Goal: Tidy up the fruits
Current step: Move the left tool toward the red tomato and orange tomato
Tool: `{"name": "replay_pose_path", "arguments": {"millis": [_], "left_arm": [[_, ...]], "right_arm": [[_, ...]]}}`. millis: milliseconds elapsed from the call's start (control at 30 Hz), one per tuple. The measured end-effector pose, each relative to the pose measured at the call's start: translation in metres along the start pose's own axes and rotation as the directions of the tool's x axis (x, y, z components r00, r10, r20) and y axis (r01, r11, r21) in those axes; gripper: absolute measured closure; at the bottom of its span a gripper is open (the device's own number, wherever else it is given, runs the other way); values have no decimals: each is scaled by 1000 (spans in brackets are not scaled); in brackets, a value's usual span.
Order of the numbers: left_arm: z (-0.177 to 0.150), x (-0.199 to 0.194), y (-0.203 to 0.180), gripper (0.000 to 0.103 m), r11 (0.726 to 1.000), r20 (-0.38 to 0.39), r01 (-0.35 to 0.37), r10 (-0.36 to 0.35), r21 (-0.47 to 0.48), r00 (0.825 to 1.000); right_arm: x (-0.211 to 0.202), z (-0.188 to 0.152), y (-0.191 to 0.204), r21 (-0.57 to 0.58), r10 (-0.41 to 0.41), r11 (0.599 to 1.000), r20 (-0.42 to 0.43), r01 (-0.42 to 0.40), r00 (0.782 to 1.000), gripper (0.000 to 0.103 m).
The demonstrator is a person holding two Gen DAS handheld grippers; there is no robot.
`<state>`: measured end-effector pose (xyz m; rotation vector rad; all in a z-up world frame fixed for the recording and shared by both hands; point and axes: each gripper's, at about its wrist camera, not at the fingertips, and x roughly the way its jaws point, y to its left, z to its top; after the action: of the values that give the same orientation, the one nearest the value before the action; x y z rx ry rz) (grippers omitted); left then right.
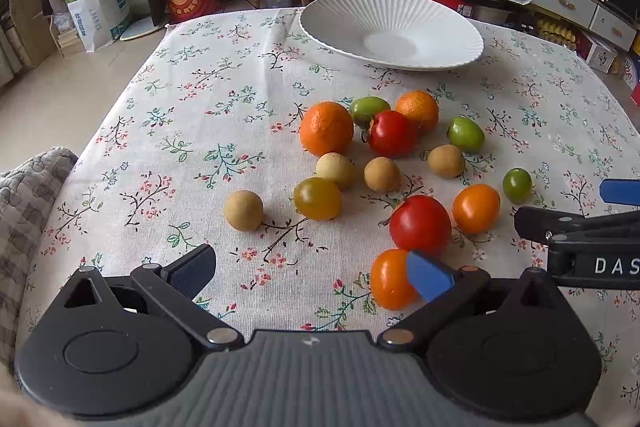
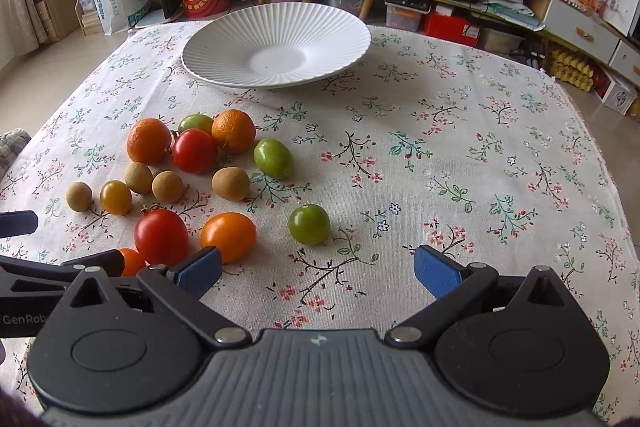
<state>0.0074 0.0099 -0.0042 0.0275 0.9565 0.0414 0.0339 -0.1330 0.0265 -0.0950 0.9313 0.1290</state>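
We hold our left gripper [image 1: 312, 273] low over the desk's floral cotton tablecloth [image 1: 200, 131], its pads spread wide with nothing between them, the right pad just beside a small orange cherry tomato [image 1: 390, 279]. Our right gripper [image 2: 318, 269] gapes just as wide, empty, near a round green tomato [image 2: 309, 224]. The loose cluster of fruits, with the large mandarin [image 1: 326, 128] and glossy red tomato [image 1: 420, 225], lies on the cloth, well apart from the ribbed white ceramic plate [image 2: 276, 45] beyond.

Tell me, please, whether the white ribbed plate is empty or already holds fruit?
Empty: the white ribbed plate shows only its bare centre in both views.
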Motion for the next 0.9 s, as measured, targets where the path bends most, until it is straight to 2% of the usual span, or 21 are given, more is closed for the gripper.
{"name": "replay_pose_path", "arguments": {"millis": [900], "left_arm": [[0,-1,2,5,1000,0,0,0,-4,1000]], "right_arm": [[0,-1,3,-11,-4,1000,11,4,1000,1]]}}
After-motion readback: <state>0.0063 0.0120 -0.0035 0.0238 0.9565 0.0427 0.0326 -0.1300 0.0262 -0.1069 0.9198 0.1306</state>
